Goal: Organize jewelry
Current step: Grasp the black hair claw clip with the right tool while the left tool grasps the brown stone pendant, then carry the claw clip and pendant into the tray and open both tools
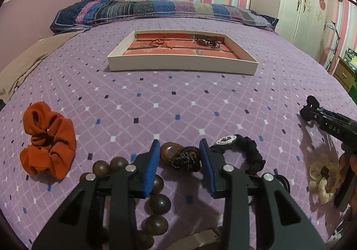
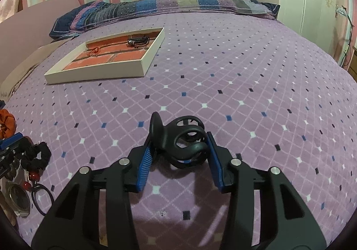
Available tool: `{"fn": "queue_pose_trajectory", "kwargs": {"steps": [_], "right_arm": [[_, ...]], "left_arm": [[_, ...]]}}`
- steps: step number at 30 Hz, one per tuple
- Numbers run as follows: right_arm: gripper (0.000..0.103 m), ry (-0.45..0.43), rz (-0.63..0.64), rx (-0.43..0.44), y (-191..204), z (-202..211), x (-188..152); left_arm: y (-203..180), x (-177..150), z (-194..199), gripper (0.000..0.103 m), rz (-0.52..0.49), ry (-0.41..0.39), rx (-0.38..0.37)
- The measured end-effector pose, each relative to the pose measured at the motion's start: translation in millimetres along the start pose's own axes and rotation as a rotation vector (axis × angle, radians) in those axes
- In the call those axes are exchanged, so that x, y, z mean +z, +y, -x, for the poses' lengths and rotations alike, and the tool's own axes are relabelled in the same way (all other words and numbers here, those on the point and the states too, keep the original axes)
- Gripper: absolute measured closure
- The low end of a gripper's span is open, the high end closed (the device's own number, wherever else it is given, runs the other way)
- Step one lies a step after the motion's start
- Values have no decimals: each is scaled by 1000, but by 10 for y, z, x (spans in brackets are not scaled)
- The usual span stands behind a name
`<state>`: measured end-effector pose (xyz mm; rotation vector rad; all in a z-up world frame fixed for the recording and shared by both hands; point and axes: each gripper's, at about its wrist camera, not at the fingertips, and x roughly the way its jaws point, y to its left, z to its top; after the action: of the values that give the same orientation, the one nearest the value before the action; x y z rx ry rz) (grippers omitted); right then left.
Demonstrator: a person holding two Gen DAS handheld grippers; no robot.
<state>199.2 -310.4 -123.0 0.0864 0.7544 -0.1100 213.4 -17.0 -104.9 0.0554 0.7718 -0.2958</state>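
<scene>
My left gripper [image 1: 179, 146] is open low over the bed, its blue pads either side of a brown bead bracelet's [image 1: 159, 203] large bead and dark knotted tassel [image 1: 186, 158]. A black scrunchie with a rhinestone charm [image 1: 243, 149] lies just to its right. My right gripper [image 2: 180, 136] is shut on a black plastic hair claw clip [image 2: 185, 140] above the bedspread; it also shows in the left wrist view [image 1: 310, 108]. A white tray [image 1: 183, 64] with orange lining holds a red cord bracelet [image 1: 158, 42] and a dark bracelet [image 1: 206, 41].
An orange scrunchie [image 1: 48, 140] lies at the left, a cream scrunchie [image 1: 323, 174] at the right. A watch [image 2: 19, 199], red beads [image 2: 31, 179] and a hair tie [image 2: 41, 198] lie by the left gripper. A patterned pillow [image 1: 156, 10] lies at the bed's head, a white wardrobe [image 1: 305, 0] stands at the far right.
</scene>
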Motion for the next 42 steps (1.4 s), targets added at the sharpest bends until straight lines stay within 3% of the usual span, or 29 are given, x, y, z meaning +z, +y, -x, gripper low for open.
{"fn": "queue_pose_trajectory", "kwargs": {"steps": [1, 21, 33, 42], "right_arm": [[58, -2, 0, 0, 1, 5, 3], [58, -12, 6, 4, 43, 30, 75], [58, -50, 25, 9, 173, 41, 513], [58, -92, 46, 30, 451, -122, 1177]], "left_arm": [[-2, 7, 8, 85, 1, -1, -10], [-30, 143, 40, 85, -12, -16, 1], [47, 673, 45, 85, -35, -54, 9], [119, 1353, -142, 85, -55, -98, 27]]}}
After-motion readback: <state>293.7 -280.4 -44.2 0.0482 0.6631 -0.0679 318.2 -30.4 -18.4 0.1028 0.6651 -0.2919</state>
